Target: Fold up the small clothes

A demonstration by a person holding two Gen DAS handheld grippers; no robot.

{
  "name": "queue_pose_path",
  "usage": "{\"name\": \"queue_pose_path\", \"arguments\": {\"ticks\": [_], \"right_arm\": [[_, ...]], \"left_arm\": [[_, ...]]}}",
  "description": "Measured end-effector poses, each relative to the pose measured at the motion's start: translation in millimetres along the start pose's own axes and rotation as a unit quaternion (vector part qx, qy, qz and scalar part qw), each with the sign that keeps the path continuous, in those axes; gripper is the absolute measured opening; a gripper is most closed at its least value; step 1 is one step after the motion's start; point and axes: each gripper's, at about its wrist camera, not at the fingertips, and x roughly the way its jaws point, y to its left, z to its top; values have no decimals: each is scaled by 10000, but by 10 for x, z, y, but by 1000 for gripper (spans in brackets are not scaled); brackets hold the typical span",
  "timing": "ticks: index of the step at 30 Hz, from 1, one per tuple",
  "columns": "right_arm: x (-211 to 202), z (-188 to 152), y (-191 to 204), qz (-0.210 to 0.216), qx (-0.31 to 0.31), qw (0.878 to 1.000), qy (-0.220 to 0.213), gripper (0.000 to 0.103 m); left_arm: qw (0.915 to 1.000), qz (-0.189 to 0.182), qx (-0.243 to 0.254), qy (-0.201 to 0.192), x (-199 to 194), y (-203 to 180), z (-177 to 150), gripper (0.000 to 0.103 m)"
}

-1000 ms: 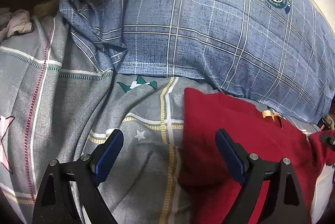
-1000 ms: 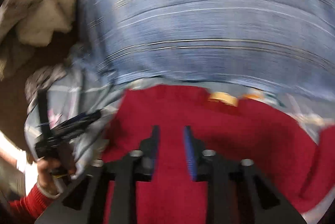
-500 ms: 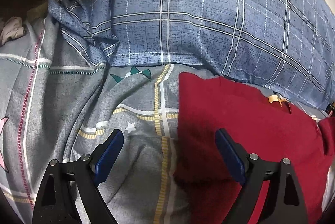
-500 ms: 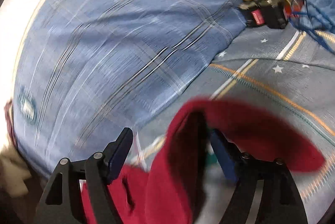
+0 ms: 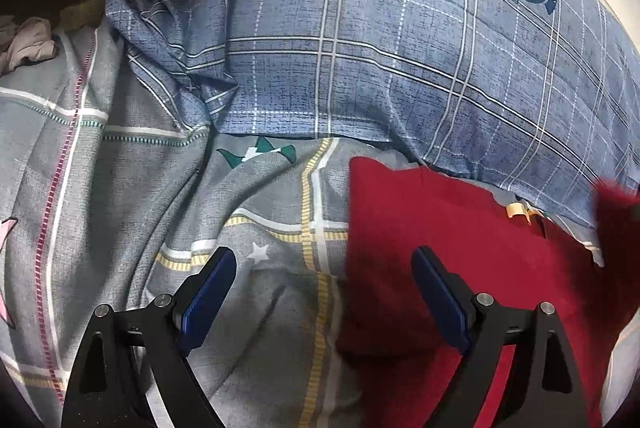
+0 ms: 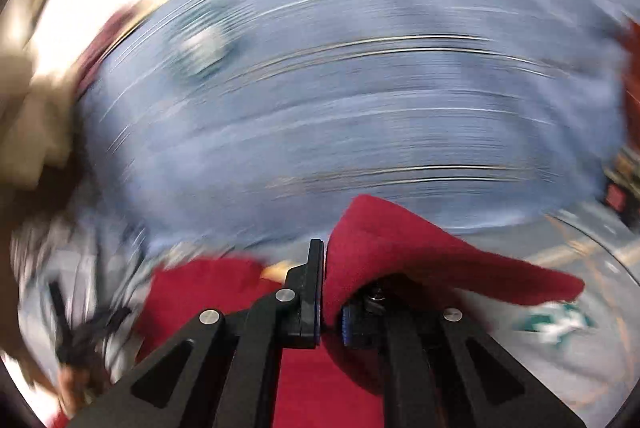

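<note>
A red garment (image 5: 460, 220) lies on the grey patterned bedsheet (image 5: 120, 207), its left edge straight, a yellow label at its collar. My left gripper (image 5: 322, 256) hovers open over that left edge, one finger above the sheet, the other above the red cloth, gripping nothing. In the blurred right wrist view my right gripper (image 6: 330, 288) has its jaws closing tight on a raised fold of the red garment (image 6: 400, 240), which drapes over its right finger. A lifted red flap (image 5: 612, 195) shows blurred at the right edge of the left wrist view.
A large blue plaid pillow (image 5: 380, 47) with a round green badge lies just behind the garment. Crumpled pale cloth (image 5: 28, 39) sits at the far left by the bed's edge. A hand with the left gripper (image 6: 80, 332) shows blurred at lower left.
My right gripper opened around a red fold, then shut on it and swung back towards the pillow, lifting the cloth. The left gripper stayed open and almost still.
</note>
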Motion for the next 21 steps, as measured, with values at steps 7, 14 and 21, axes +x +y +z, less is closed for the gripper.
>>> {"name": "queue_pose_path", "arguments": {"ticks": [7, 14, 21], "right_arm": [[1091, -964, 1395, 381, -1973, 9640, 1743, 50], [562, -1010, 901, 416, -1518, 9777, 1389, 71], [436, -905, -10, 816, 541, 9857, 1374, 73]], "left_arm": [[9999, -61, 40, 72, 36, -7, -1, 90], [9999, -83, -66, 107, 48, 9, 0, 90], [9999, -74, -70, 77, 17, 6, 10, 90]]}}
